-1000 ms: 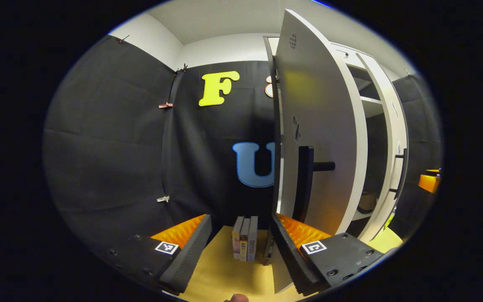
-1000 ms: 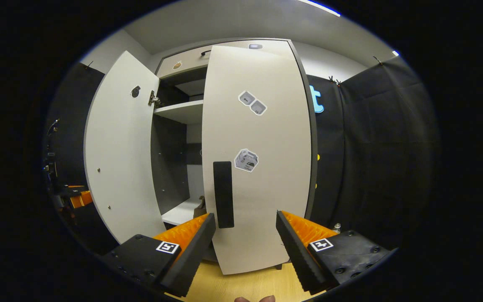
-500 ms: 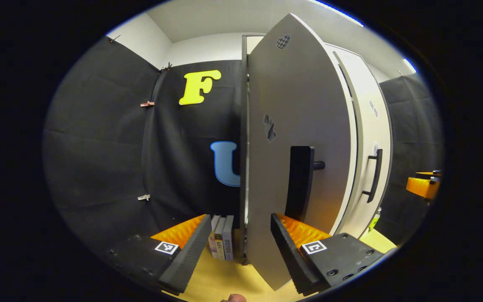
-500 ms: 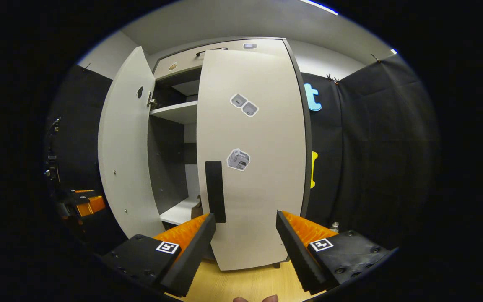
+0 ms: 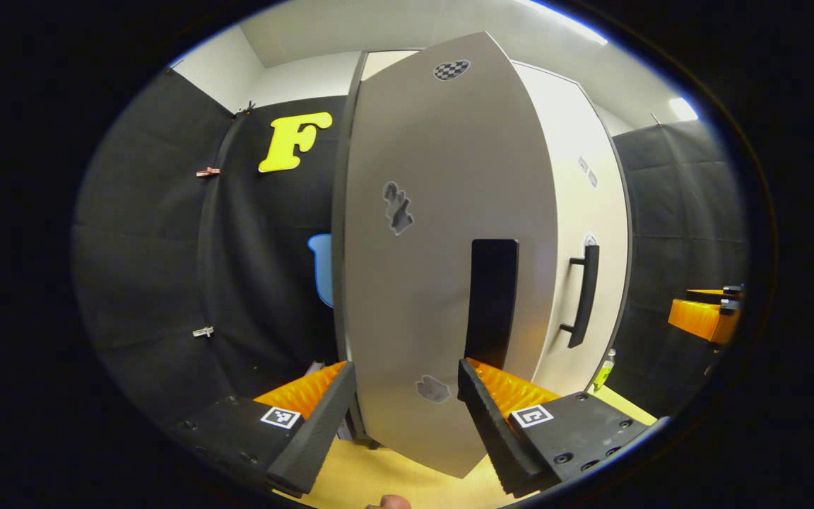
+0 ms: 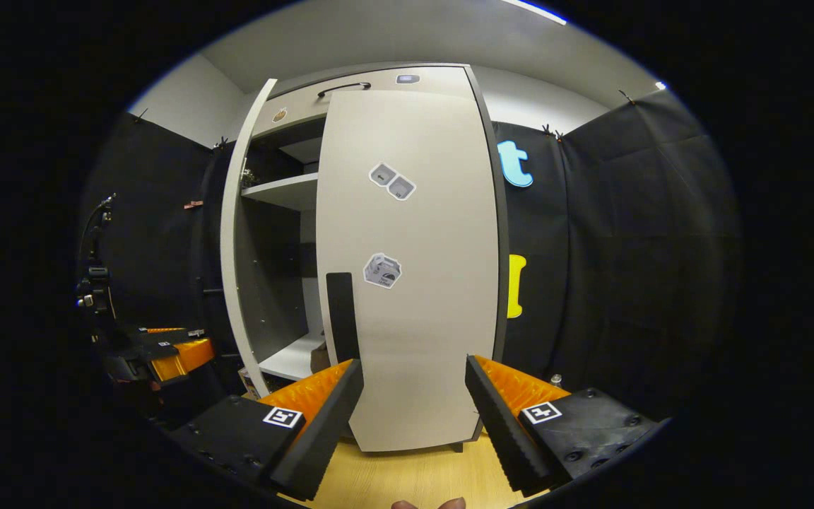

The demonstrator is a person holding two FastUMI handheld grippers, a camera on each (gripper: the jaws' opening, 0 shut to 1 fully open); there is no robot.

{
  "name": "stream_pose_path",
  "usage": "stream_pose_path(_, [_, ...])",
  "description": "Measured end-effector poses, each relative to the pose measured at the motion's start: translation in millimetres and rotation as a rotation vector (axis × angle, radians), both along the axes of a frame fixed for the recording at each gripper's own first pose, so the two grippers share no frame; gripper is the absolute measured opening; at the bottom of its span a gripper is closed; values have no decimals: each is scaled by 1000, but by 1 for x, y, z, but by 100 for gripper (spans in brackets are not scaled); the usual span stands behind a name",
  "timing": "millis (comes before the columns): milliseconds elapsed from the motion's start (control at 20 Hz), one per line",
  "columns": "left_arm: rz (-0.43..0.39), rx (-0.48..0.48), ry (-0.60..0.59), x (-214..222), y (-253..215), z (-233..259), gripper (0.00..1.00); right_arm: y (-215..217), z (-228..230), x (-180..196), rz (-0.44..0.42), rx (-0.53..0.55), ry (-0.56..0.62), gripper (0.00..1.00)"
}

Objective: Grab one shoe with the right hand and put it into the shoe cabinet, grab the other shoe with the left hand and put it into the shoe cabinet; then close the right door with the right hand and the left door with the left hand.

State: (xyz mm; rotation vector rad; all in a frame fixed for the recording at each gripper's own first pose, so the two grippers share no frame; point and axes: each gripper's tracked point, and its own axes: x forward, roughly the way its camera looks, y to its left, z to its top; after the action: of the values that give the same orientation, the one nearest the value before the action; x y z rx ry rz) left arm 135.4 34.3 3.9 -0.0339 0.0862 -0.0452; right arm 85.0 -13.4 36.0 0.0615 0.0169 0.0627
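Shoe cabinet [image 6: 407,78]: tall, pale grey-white, dark edge trim, standing on a light wooden floor [image 6: 414,477] against the black booth cloth. A top panel with a curved dark handle sits above the two doors.

Right door [image 6: 414,283]: in the right gripper view it faces the camera flat and looks closed or nearly so; two small stickers high up, one larger sticker at mid-height, a dark vertical handle [image 6: 342,314] near its left edge.

Left door [image 5: 442,247]: broad and grey in the left gripper view, close to the camera, with a checkered sticker at the top, a dark sticker in the middle, a pale one low down, and a dark vertical handle [image 5: 492,300] toward its right edge. In the right gripper view this door [image 6: 234,254] is seen nearly edge-on and ajar, and the gap exposes a white shelf [image 6: 280,191] above and a lower shelf holding a brownish object, too dim to identify.

The left gripper view also shows the right door's bar handle [image 5: 584,297] in profile and a small green bottle [image 5: 603,367] on the floor by the cabinet.

Left gripper [image 5: 403,410]: fingers spread, nothing between them, just before the left door; it appears again in the right gripper view [image 6: 167,350], off to the left.

Right gripper [image 6: 414,417]: fingers spread, empty, in front of the right door.
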Motion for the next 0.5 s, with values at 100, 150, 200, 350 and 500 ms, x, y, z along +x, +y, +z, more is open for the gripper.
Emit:
stream_pose_path(100, [-2, -20, -1, 8, -8, 0, 93, 0, -1, 2, -2, 0, -1, 96])
stream_pose_path(150, [-4, -32, 1, 12, -12, -1, 92, 1, -1, 3, 0, 0, -1, 96])
stream_pose_path(200, [-8, -38, 2, 14, -16, -1, 92, 1, -1, 4, 1, -1, 0, 96])
stream_pose_path(350, [-14, -32, 0, 25, -25, 1, 93, 3, -2, 7, 5, -1, 4, 96])
stream_pose_path(500, [-19, -22, -10, 31, -27, 1, 93, 8, -4, 12, 14, -2, 11, 96])
